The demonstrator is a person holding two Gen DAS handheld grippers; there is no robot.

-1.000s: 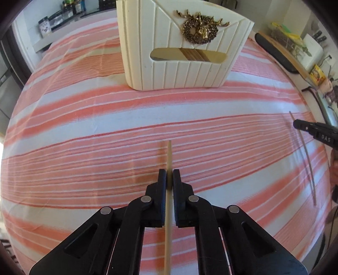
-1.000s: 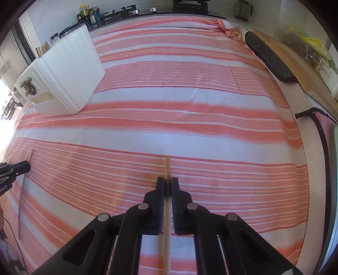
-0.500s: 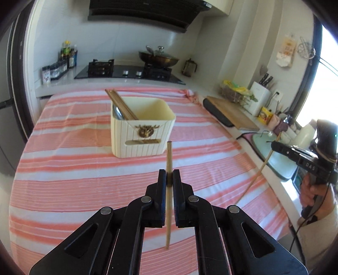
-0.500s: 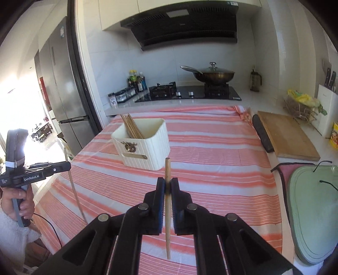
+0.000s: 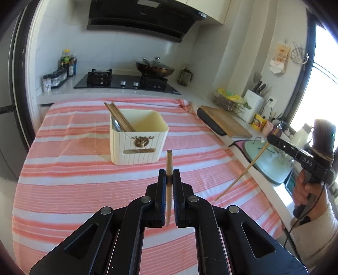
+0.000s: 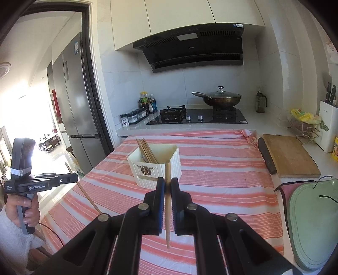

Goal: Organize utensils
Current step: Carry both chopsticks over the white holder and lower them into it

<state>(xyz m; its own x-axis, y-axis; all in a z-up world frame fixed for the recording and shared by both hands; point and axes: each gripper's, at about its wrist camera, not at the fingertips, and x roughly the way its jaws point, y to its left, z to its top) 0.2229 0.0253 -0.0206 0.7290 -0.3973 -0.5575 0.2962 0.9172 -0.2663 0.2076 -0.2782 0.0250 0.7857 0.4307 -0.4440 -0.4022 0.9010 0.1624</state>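
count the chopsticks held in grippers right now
2: one chopstick clamped in the left gripper, one chopstick in the right gripper. More stand bundled in the cream holder.

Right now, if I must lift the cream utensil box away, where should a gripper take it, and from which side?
Probably the bare right rim of the cream box, coming from above with one finger inside and one outside. The wall there is thin and upright, while the chopsticks inside lean in the left corner.

White-tiled kitchen w/ black range hood (image 6: 190, 50) over gas hob (image 6: 198, 118), lidded wok (image 6: 219, 99) on it. Steel fridge (image 6: 78, 95) left by doorway; bright window (image 5: 321, 84) right. Cream upper cabinets (image 6: 179, 19).
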